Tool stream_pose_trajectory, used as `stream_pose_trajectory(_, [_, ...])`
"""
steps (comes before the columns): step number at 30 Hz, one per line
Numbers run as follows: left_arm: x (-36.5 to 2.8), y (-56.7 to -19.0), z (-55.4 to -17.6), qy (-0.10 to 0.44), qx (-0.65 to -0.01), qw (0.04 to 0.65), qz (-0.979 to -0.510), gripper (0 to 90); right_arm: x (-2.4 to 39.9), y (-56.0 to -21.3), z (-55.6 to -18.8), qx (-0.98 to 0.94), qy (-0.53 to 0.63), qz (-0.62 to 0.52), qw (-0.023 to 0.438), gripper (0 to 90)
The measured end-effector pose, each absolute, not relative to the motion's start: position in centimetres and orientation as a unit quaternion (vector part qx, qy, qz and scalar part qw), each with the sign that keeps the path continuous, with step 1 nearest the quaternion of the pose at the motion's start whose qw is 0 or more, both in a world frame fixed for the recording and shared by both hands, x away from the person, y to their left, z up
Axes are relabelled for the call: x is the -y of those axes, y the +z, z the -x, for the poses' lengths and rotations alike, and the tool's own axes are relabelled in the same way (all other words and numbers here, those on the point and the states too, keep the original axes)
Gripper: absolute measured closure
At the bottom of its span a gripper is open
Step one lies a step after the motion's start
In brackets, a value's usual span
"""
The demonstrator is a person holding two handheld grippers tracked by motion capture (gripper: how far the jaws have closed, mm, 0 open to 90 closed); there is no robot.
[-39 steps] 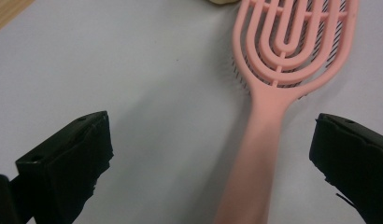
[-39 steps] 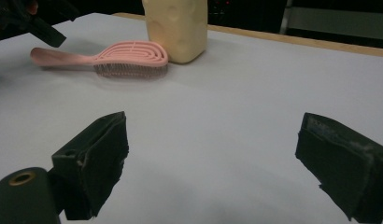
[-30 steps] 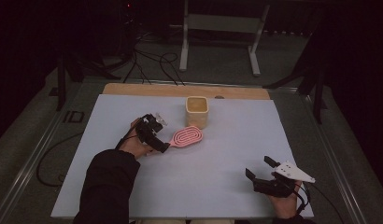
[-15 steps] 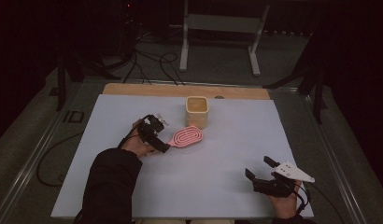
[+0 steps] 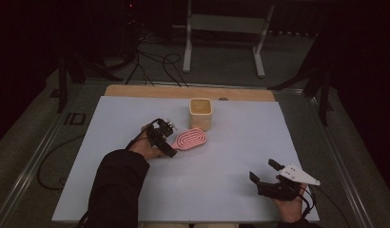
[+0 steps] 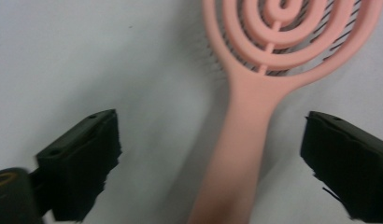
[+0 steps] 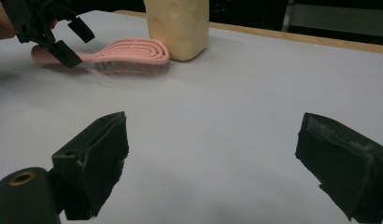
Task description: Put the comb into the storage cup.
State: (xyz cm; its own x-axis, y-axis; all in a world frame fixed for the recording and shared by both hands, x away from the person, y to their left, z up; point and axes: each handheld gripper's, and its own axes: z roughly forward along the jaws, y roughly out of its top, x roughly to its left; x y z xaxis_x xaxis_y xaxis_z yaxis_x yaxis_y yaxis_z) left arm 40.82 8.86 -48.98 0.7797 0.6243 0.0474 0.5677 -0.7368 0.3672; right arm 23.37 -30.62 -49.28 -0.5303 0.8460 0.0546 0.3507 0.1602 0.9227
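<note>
A pink hairbrush (image 5: 190,139) lies on the white table (image 5: 231,156), its head next to a cream cup (image 5: 200,113). My left gripper (image 5: 165,142) is lowered over the brush's handle (image 6: 245,140). In the left gripper view the handle runs between the two black jaws, with a gap on each side. These jaws have just been closing a little, and the pads do not touch the handle. My right gripper (image 5: 264,171) hovers open near the table's front right corner with nothing between its jaws. The right gripper view shows the brush (image 7: 129,53), the cup (image 7: 178,25) and the left gripper (image 7: 63,39) farther off.
A wooden strip (image 5: 136,91) borders the table's far edge. Behind it stand a metal frame (image 5: 188,47) and loose cables (image 5: 150,66) on the dark floor. Bare white surface stretches between the brush and my right gripper.
My left gripper has edged slightly to the right, settling over the brush's handle. The brush, the cup and my right gripper have stayed where they were.
</note>
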Motion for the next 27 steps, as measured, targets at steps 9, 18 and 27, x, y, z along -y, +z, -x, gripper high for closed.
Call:
stream_pose_trajectory(9, [-7.8,-49.1,-40.7,0.082,-0.299,0.161,-0.937,28.9,30.6,-49.3,-23.4,-0.722,0.495,-0.416,0.246,9.1])
stream_pose_trajectory(18, [-7.0,-49.0,-40.9,0.074,-0.283,0.141,-0.946,47.1,30.5,-49.4,-23.5,-0.724,0.493,-0.415,0.245,9.1])
stream_pose_trajectory(27, [-6.6,-49.1,-41.4,0.045,-0.288,0.130,-0.948,57.0,30.6,-49.4,-23.5,-0.725,0.493,-0.415,0.243,9.1])
